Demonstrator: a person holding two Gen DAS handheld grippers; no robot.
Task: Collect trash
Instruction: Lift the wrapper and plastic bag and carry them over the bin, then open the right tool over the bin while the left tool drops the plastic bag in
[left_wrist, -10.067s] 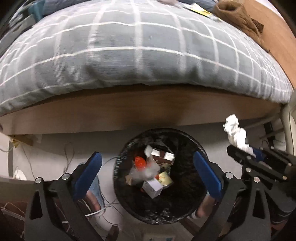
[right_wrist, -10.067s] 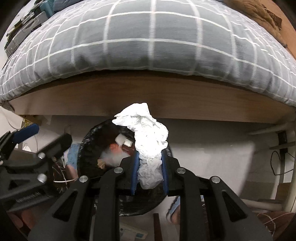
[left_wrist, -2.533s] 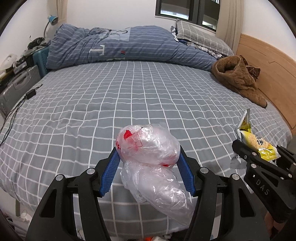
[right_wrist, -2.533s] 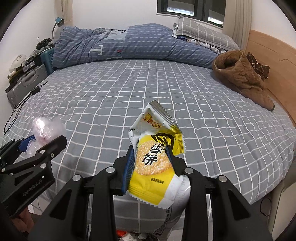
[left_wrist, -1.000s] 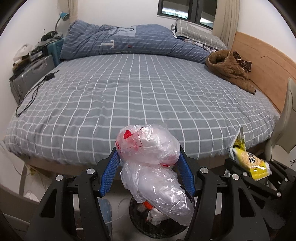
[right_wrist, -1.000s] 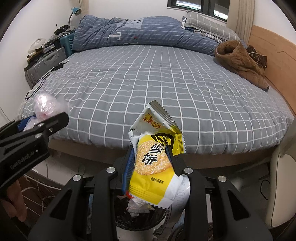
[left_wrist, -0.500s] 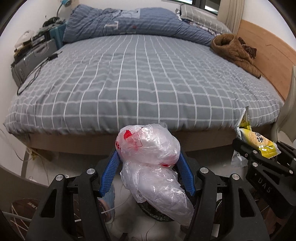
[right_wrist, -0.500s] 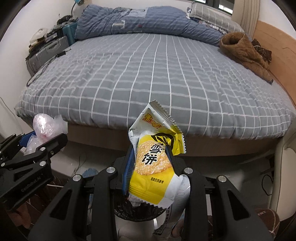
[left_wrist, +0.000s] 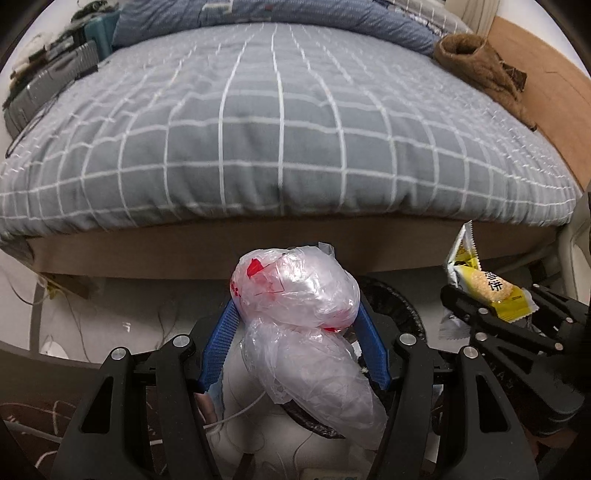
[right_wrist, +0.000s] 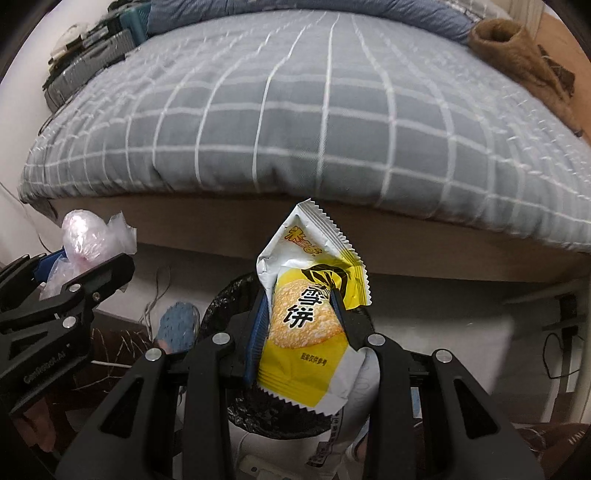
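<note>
Between each hand-held gripper's pads, trash: plastic bag (left_wrist: 299, 295) left, snack wrapper (right_wrist: 310, 314) right.

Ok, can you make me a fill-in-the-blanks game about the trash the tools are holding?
1. The left tool is shut on a crumpled clear ____ bag.
2. The right tool grips a snack wrapper that is mostly ____ in colour.
3. Below both tools stands a trash bin lined in ____.

Missing words: plastic; yellow; black

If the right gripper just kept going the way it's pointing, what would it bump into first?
Probably the black-lined trash bin right below the right gripper, which holds a yellow snack wrapper. How far off the bin is remains unclear, but nothing shows in between.
</note>
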